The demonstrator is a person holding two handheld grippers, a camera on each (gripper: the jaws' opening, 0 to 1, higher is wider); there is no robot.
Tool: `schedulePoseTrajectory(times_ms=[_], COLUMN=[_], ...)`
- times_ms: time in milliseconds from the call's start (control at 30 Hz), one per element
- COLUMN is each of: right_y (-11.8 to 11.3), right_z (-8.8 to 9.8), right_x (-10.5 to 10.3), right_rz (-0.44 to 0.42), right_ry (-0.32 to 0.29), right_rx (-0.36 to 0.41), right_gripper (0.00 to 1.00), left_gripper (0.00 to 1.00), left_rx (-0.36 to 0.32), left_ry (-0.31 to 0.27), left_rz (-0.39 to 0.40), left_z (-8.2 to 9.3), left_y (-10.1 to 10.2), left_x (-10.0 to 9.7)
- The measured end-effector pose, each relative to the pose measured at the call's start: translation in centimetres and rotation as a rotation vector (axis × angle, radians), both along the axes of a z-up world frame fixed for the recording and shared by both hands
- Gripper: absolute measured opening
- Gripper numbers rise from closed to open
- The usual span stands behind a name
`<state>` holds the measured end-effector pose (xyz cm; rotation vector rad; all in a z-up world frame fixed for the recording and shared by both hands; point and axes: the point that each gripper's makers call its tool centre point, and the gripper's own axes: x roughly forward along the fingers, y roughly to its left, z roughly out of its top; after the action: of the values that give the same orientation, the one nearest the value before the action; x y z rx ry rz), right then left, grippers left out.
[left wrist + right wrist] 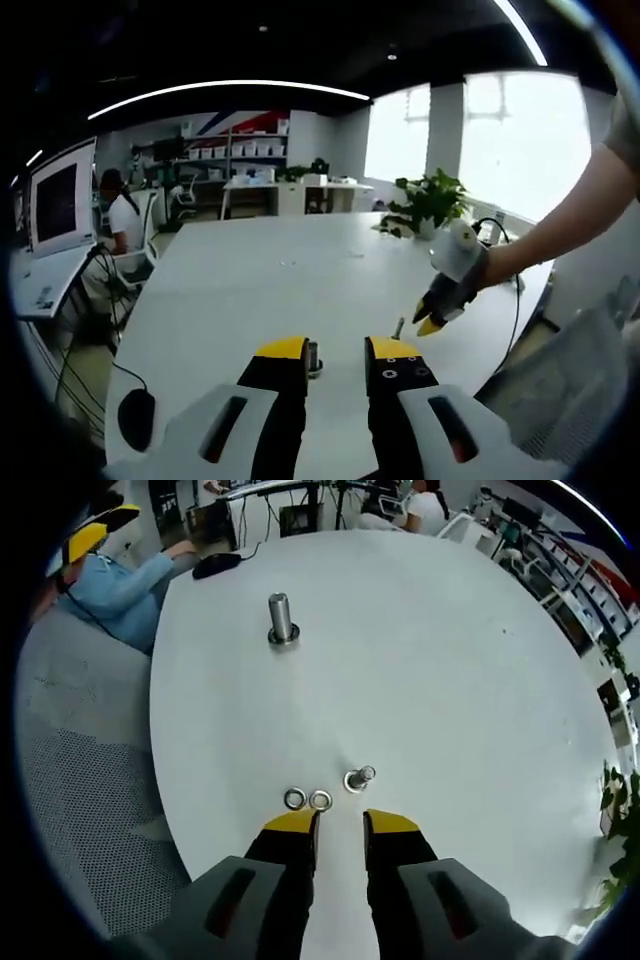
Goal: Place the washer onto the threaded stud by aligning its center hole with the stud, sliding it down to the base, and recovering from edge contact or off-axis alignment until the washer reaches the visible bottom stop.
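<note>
Right gripper view looks down on a white table (pixel 450 660), where the right gripper (pixel 341 822) hovers with its jaws parted and nothing between them. Two washers (pixel 307 800) lie flat and side by side, just ahead of its left jaw tip. A short stud (pixel 359 777) stands upright just beside them, ahead of the gap between the jaws. A taller stud (pixel 281 618) stands well beyond the washers, toward the far edge of the table.

In the left gripper view, the left gripper (pixel 338 349) is likewise released and empty, with the taller stud just off its left jaw tip.

The right gripper is by far the nearer to the washers, so the pick looks to be its job. It would need a slight shift to the left to straddle one washer.
</note>
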<state>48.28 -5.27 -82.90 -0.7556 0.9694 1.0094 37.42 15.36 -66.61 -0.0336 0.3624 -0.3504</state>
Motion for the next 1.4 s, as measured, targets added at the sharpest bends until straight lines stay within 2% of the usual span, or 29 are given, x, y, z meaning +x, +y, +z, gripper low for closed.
schedulePoseTrajectory(times_ms=[467, 833, 1067, 1400], right_y=[0.4, 0.0, -0.3, 0.7], right_z=[-0.3, -0.1, -0.8, -1.9], right_x=[-0.7, -0.8, -1.0, -1.0], right_rz=[0.002, -0.042, -0.057, -0.049], right_ry=[0.006, 0.008, 0.019, 0.029], right_rx=[-0.013, -0.004, -0.006, -0.011], right_gripper=[0.2, 0.2, 0.2, 0.2], left_gripper=[0.2, 0.2, 0.2, 0.2], left_rx=[0.001, -0.006, -0.006, 0.003], left_ry=[-0.011, -0.012, -0.018, -0.016], left_rz=[0.012, 0.009, 0.023, 0.031], left_z=[0.2, 0.3, 0.4, 0.3], left_y=[0.3, 0.3, 0.5, 0.7], left_x=[0.0, 0.1, 0.1, 0.1])
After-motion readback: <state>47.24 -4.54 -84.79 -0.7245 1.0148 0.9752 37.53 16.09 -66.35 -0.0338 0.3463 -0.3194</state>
